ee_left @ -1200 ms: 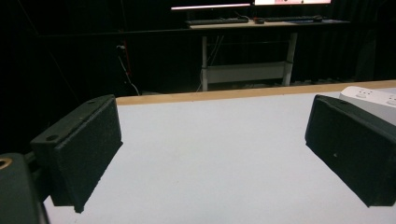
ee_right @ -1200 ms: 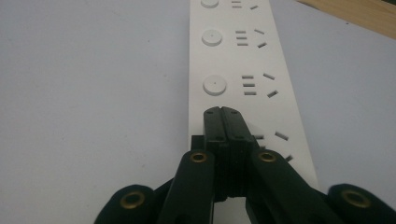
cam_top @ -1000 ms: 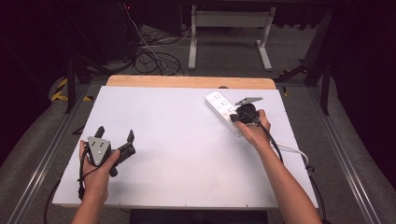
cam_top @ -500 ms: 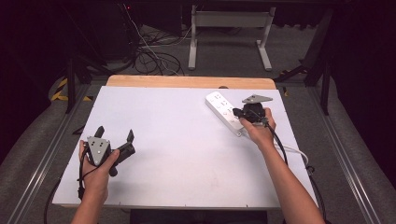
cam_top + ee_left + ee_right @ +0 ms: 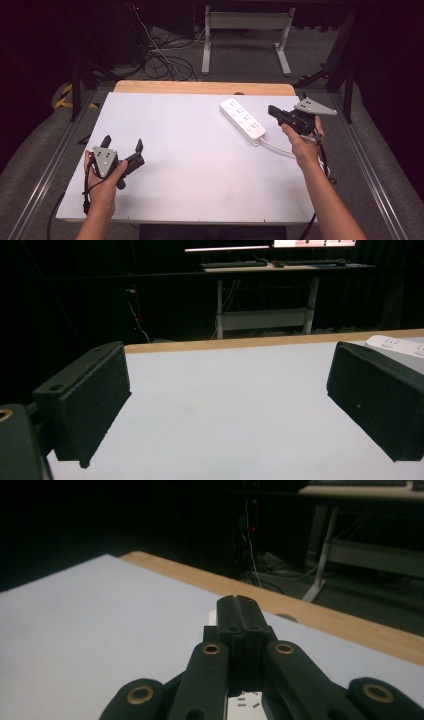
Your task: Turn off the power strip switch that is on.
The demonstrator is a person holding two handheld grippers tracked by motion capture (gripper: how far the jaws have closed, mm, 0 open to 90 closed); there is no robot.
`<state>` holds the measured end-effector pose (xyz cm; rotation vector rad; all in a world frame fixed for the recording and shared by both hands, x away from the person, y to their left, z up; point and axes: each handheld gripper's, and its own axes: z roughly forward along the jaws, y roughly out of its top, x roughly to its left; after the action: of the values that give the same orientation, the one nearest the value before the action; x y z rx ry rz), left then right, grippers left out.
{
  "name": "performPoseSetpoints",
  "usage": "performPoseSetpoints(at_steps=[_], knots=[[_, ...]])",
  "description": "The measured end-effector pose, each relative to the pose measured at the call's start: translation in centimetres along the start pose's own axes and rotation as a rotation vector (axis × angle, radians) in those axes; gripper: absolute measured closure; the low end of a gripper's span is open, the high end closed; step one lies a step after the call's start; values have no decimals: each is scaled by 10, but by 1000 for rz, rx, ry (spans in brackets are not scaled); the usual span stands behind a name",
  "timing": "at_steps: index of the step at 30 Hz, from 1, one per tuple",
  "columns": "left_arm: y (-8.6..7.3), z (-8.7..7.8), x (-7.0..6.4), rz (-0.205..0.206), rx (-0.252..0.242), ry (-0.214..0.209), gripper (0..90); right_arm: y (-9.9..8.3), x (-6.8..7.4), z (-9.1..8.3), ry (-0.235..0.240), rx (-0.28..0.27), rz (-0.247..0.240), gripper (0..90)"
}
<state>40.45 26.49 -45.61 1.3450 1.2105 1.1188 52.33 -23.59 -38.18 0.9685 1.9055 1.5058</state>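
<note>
- The white power strip [image 5: 243, 118] lies flat on the white table [image 5: 200, 185], toward the far right, near the wooden strip along the far edge [image 5: 200, 88]. Its white cord [image 5: 280, 148] trails off toward the person's right forearm.
- Right gripper [image 5: 274, 111]: held just right of the power strip's near half, above the table. In the right gripper view its jaws are pressed together with nothing between them, and the strip's sockets [image 5: 247, 700] show directly below the tips.
- Left gripper [image 5: 122, 144]: well left of the power strip, low over the near part of the table, jaws spread wide and empty; bare table lies between them in the left gripper view.
- Risk: closed jaws cannot take hold of the strip; a descent as they stand would likely push or pivot it.
- Risk: the cord runs close under the right hand [image 5: 301, 141] and could snag, dragging the strip.
- Risk: nothing braces the strip; it may slide when pushed.
</note>
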Motion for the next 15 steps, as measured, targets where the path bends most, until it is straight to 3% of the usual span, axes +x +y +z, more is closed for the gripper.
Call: performPoseSetpoints(at_steps=[8, 15], knots=[[0, 0, 0, -3, -1, -1, 44, -9, 16, -43, 37, -120, -17, 900], [1, 0, -1, -3, 0, -6, 44, -30, 35, -68, 69, -199, -93, 900]])
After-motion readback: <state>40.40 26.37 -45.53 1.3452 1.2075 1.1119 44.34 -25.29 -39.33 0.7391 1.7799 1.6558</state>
